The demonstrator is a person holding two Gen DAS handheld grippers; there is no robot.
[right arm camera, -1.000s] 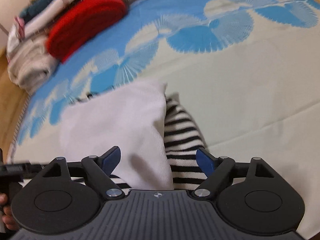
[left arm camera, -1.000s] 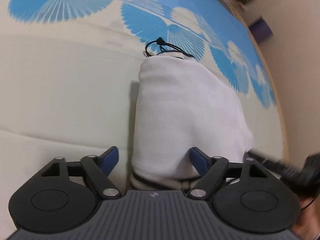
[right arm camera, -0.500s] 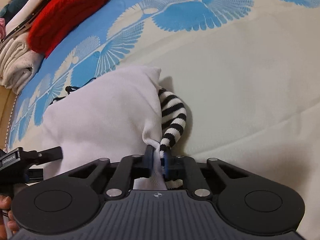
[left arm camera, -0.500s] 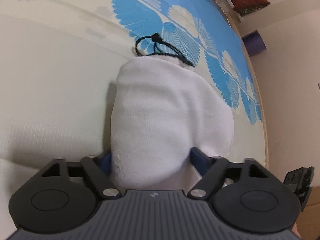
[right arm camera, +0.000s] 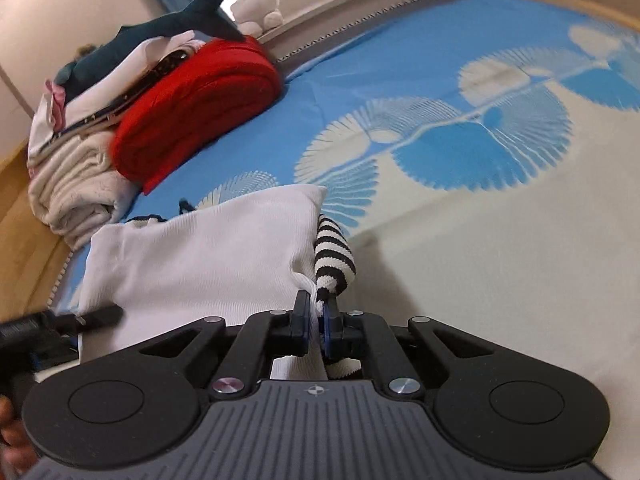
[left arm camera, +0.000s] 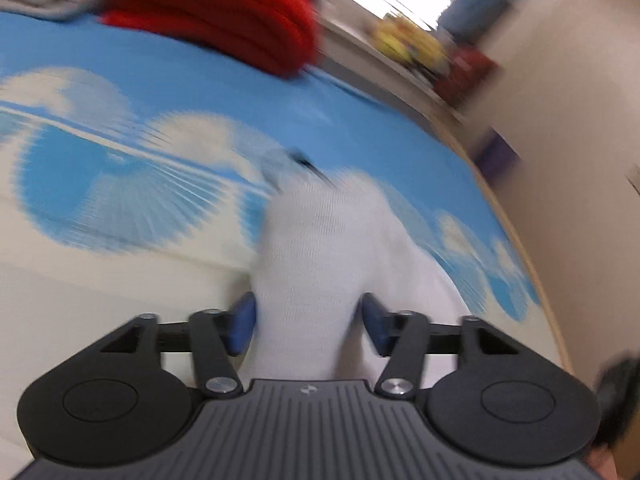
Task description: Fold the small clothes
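**Both Grippers at the Near Edge of a White Knit Garment**

While the right gripper [right arm camera: 316, 324] stands clenched on the near corner of a white ribbed knit garment [right arm camera: 200, 264], its blue-padded fingers [right arm camera: 301, 322] pressed almost together on the cloth, a black-and-white striped sleeve or cuff [right arm camera: 334, 258] bunches up just beside the pinch and touches it. The garment lies folded on a cream bedspread printed with blue fan-shaped medallions [right arm camera: 480, 220], its far corner pointing toward the middle of the bed.

Seen from the left wrist camera, the left gripper [left arm camera: 308, 322] straddles a raised hump of the same white garment [left arm camera: 316, 248]. Its two blue pads [left arm camera: 240, 322] sit against either side of the cloth with a wide bundle of fabric between them; the jaws are far from meeting, and the frame is too smeared with motion blur to tell whether they are squeezing the fabric or merely flanking it. A thin dark cord [left arm camera: 308, 166] shows at the far end of the hump.

Beyond the garment, at the head of the bed, lies a thick folded red knit blanket [right arm camera: 192, 108], touching a stack of cream and white folded textiles [right arm camera: 76, 188]. A dark teal plush shark [right arm camera: 160, 32] rests on top of that stack. Part of the left gripper's black body [right arm camera: 44, 332] intrudes at the left edge of the right wrist view, beside the garment's near left side.
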